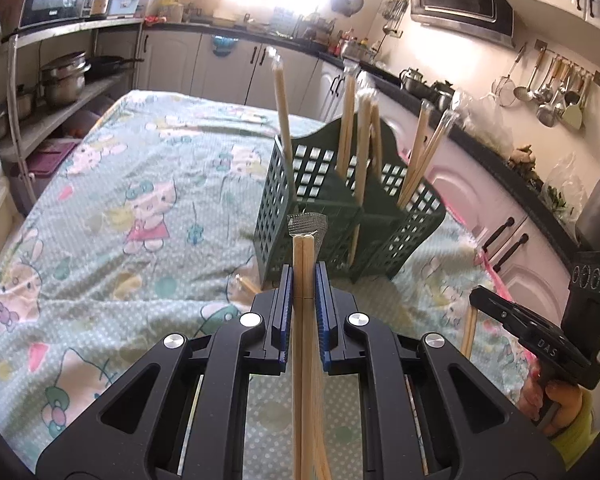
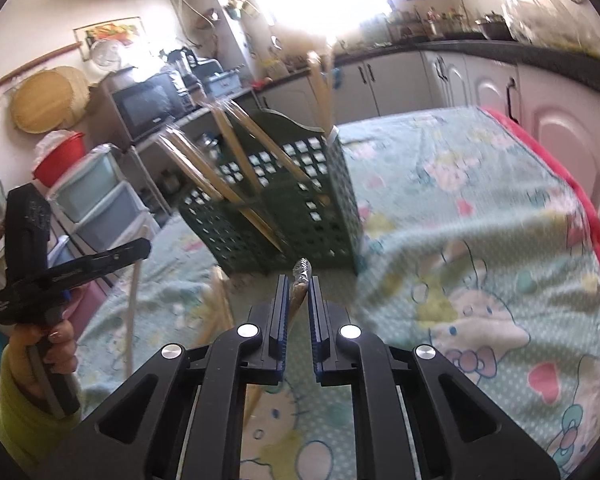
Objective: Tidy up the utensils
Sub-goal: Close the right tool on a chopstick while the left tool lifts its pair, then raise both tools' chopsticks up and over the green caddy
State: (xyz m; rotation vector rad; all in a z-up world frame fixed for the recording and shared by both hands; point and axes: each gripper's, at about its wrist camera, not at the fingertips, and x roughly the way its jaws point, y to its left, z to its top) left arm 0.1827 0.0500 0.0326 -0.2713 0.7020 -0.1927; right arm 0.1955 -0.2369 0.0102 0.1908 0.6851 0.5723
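Kitchen w/ a table under a pale-green cartoon-print cloth (image 1: 140, 184), cabinets & dark counter running along the far and right sides. On the cloth, abt mid-table, stands a dark green lattice caddy (image 1: 340, 216) w/ several compartments; wrapped chopstick pairs (image 1: 352, 120) stick up out of it, some upright, some leaning out toward the right in the left wrist view. Which compartment each pair sits in can't be told for all. Left gripper (image 1: 305, 276) is near the caddy's near side, blue pads closed tight on a wrapped chopstick pair (image 1: 304, 252); its crinkled wrapper tip pokes out just past the fingertips, pointing toward the caddy, the sticks running back betw the fingers. Right gripper (image 2: 298, 292) also sits just short of the caddy, jaws pinched onto a second wrapped pair (image 2: 300, 280) that crosses at a slant, tip showing above the pads, rest dropping down-left under the gripper. Each gripper shows in the other's view, held by a hand in a yellow-green sleeve (image 2: 24, 408). More loose chopsticks (image 2: 216, 300) lie on the cloth near the caddy's near-left corner, blurred.
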